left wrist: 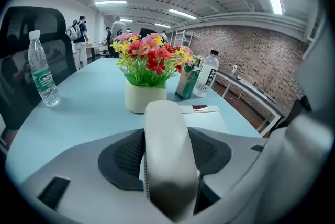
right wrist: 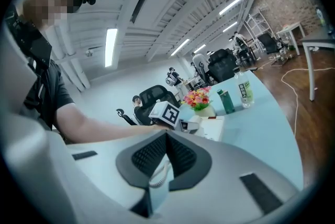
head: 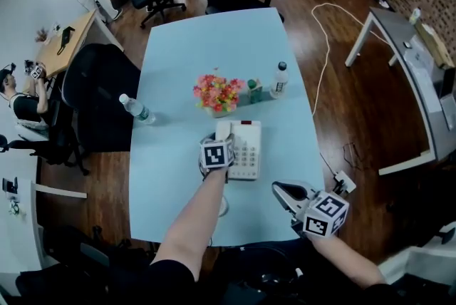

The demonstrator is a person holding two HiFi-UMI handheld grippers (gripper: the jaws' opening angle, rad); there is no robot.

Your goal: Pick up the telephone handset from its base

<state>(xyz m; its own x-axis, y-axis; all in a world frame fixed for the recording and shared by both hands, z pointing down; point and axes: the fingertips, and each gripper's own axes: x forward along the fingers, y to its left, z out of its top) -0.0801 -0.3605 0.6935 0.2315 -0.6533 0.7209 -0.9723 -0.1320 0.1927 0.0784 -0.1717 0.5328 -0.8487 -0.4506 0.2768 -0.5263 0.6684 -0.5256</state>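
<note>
— Gripping looks done on the left side: the left claw (left wrist: 167,154) has its pads pressed against both flanks of the white telephone handset (left wrist: 165,123). As far as I can tell, the handset lies on its base (left wrist: 207,117), mid-way along the pale blue surface (left wrist: 89,108).

— And the right claw (right wrist: 166,136)?

— Closed on nothing, held near the surface's front edge, well apart from the phone. So nothing steadies the base.

— What would worry you?

— The coiled cord (right wrist: 156,177). Lift too fast or too far, I'd guess, and it drags the base along, perhaps into the flower pot (left wrist: 142,97) just beyond it. The handset's shell also looks smooth and rounded, so it might slide out of a light pinch.

— What's in the pot?

— A bunch of red, pink and yellow flowers (left wrist: 149,55). Beside it stand a green carton (left wrist: 186,84) and a black-capped bottle (left wrist: 207,75), and I can't tell how full either is. Off to the left a clear water bottle (left wrist: 43,74) stands upright and capped. Its level is hard to read from where I stand.
</note>
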